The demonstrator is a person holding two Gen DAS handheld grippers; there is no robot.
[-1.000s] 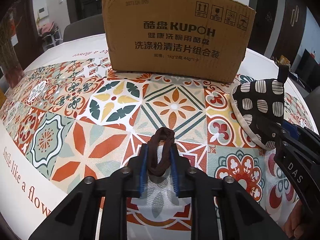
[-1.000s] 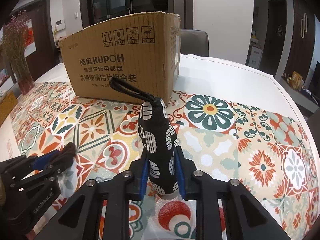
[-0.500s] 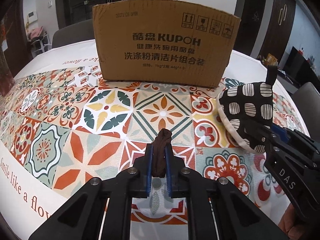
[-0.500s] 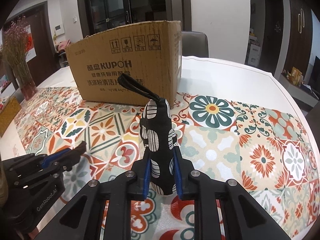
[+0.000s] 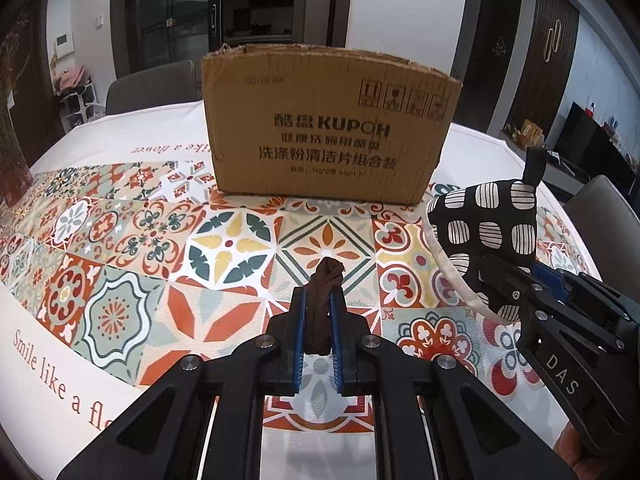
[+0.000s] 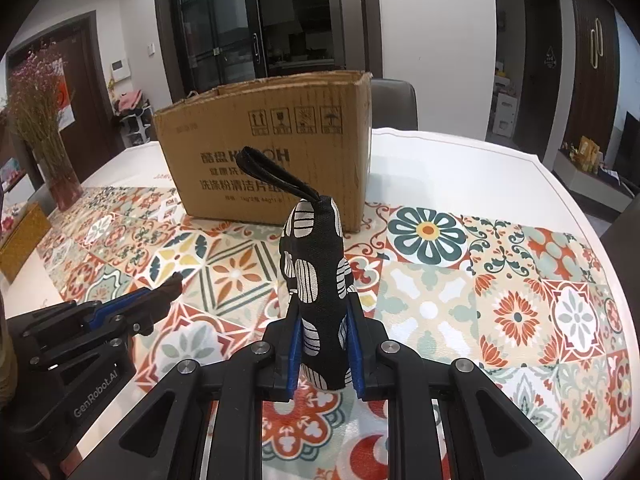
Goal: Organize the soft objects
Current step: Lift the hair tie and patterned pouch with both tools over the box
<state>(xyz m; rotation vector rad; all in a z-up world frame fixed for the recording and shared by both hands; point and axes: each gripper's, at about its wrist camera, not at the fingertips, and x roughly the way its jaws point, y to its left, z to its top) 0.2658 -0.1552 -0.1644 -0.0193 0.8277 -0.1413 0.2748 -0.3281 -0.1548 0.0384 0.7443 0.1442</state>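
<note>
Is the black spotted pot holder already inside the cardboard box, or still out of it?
Still out. The pot holder is clamped in the right gripper, in front of the cardboard box, above the patterned tablecloth.

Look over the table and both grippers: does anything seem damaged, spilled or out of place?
Only the box stands out: its top edge is ragged and torn, with no flaps showing, most plainly in the left wrist view. Nothing is spilled. The left gripper holds a brown cloth and the right gripper a spotted mitt, both gripped cleanly.
</note>
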